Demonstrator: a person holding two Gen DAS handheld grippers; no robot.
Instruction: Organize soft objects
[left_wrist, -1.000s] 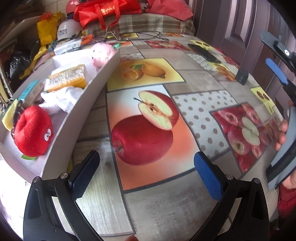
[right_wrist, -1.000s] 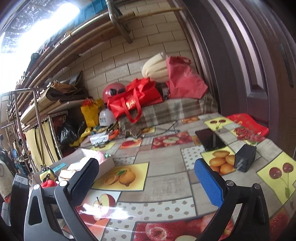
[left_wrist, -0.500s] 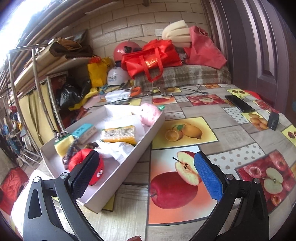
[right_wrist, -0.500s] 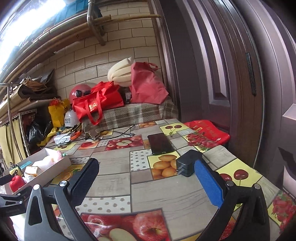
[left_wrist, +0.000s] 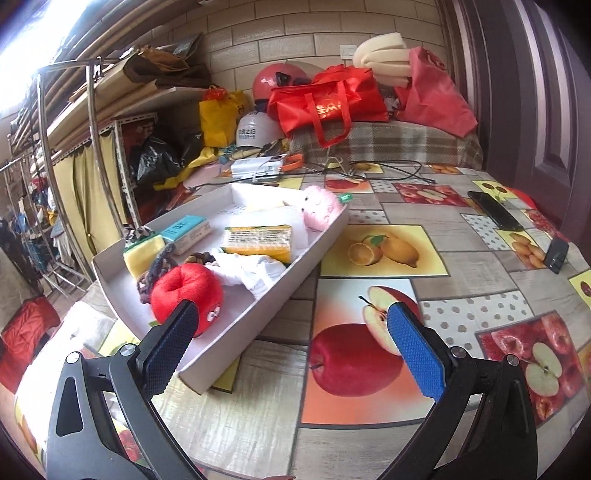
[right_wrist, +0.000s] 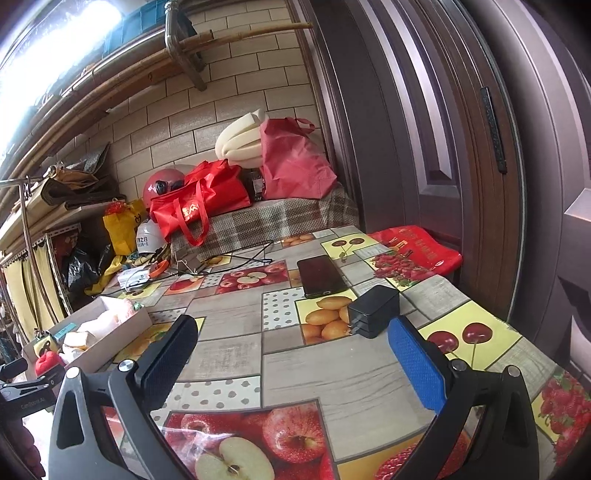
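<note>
A long white tray (left_wrist: 295, 266) lies on the fruit-print table. In it are a red plush apple (left_wrist: 186, 291), a pink plush toy (left_wrist: 319, 210), a yellow sponge pack (left_wrist: 258, 243), a white cloth (left_wrist: 255, 271), a yellow-green sponge (left_wrist: 142, 253) and a teal box (left_wrist: 186, 230). My left gripper (left_wrist: 291, 350) is open and empty, above the table just in front of the tray's near end. My right gripper (right_wrist: 291, 362) is open and empty over the table's right side; the tray (right_wrist: 122, 332) shows far left there.
A black phone (right_wrist: 321, 275) and a black charger (right_wrist: 373, 312) lie on the table ahead of my right gripper. Cables, red bags (left_wrist: 328, 101) and helmets crowd the far end. A dark door (right_wrist: 461, 147) stands on the right. A shelf rack (left_wrist: 74, 147) stands left.
My left gripper has tilted up and swung left, from looking down at the table to facing the tray. My right gripper has swung right, toward the phone and charger.
</note>
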